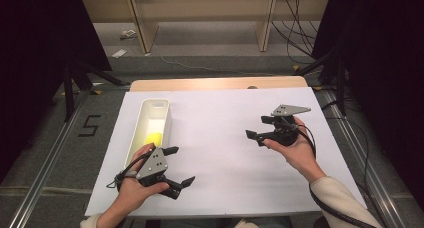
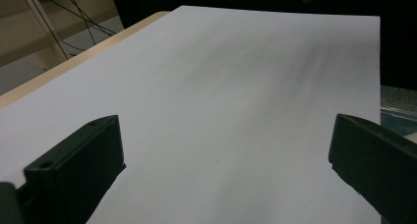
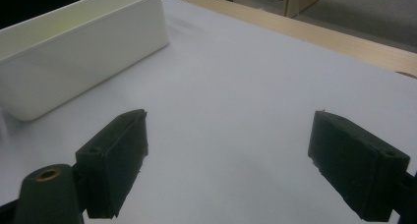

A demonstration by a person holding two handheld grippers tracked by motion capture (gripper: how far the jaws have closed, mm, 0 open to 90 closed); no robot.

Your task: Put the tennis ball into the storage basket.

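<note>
Writing legible: a single dark numeral "5" (image 1: 89, 125) marked on the floor left of the counter; no brand or label readable on any item. Left hand-held gripper (image 1: 181, 166): held in the person's left hand (image 1: 134, 184) at the near left of the counter (image 1: 215, 83), forearm entering from the bottom edge, grey three-cornered plate on top, jaws pointing right across the white sheet (image 1: 225, 153); jaws spread wide, nothing between them, confirmed in the left gripper view (image 2: 226, 170), where bare white sheet (image 2: 236, 111) lies between the two black jaws. Right hand-held gripper (image 1: 257, 128): held in the right hand (image 1: 297, 150) at the right side of the counter, cream sleeve (image 1: 340, 203) at the lower right corner, grey plate uppermost, jaws pointing left toward the white bin; jaws wide apart and holding nothing, as the right gripper view (image 3: 228, 157) shows. White bin (image 1: 150, 128): narrow, oblong, open-topped, standing on the left part of the sheet just beyond the left hand-held gripper, long axis running from the near edge of the counter toward the far edge; seen in the right gripper view (image 3: 74, 57) at upper left, well apart from the jaws. Yellow object (image 1: 153, 137): small, lying inside the bin near its near end; shape and orientation too small to tell.
</note>
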